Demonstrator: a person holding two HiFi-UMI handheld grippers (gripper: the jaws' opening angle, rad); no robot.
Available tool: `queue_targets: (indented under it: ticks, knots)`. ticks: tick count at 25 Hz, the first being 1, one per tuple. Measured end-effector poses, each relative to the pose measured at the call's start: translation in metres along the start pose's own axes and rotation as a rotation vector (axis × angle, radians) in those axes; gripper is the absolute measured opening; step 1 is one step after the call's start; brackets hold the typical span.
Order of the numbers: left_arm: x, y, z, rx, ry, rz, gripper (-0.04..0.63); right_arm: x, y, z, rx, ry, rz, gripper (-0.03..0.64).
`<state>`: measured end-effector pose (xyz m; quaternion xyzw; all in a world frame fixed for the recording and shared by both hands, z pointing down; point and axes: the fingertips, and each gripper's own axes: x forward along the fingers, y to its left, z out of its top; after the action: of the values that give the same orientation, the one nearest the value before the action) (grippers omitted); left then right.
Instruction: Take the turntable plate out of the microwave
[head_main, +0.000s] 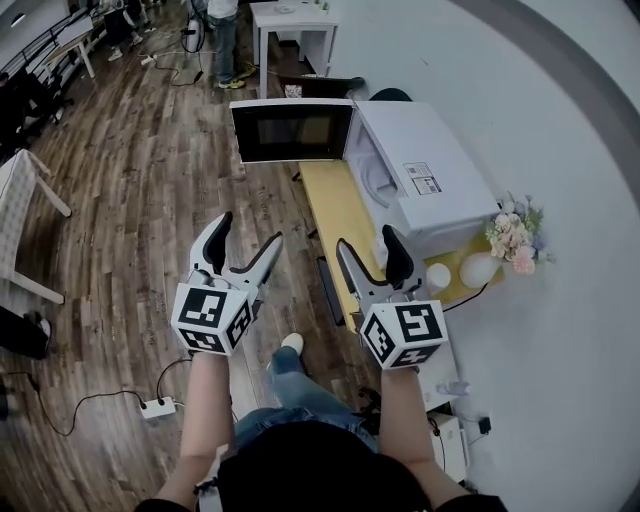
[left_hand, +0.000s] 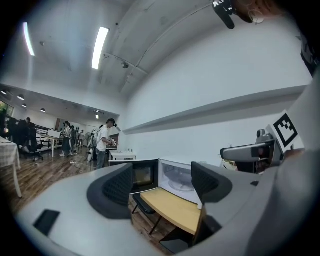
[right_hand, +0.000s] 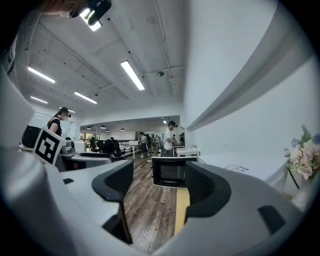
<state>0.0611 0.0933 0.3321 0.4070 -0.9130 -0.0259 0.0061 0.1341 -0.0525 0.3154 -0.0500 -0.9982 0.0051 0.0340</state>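
Note:
A white microwave (head_main: 425, 175) stands on a yellow table (head_main: 340, 215) by the wall, its door (head_main: 292, 131) swung wide open to the left. Inside the cavity the glass turntable plate (left_hand: 182, 186) lies flat; the left gripper view shows it best. My left gripper (head_main: 247, 242) hovers over the floor, well short of the microwave, open and empty. My right gripper (head_main: 370, 248) hangs over the table's near end, also open with nothing between its jaws. The right gripper view looks at the open door (right_hand: 173, 172) only.
A bunch of flowers (head_main: 515, 237) and two white round objects (head_main: 478, 269) sit at the table's near right. A dark chair (left_hand: 145, 207) stands beside the table. Another white table (head_main: 292, 30) and people (head_main: 222, 30) are farther off. A power strip (head_main: 157, 407) lies on the wooden floor.

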Motion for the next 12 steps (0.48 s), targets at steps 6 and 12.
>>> queue_targets:
  ticks: [6,12]
  knots:
    - [0.075,0.031,-0.003,-0.006,0.037,-0.070,0.368,0.068,-0.025,-0.001,0.032,-0.002,-0.034,0.335]
    - [0.148,0.039,-0.006,0.022,0.074,-0.169,0.368,0.115,-0.066,0.003,0.046,-0.011,-0.130,0.334]
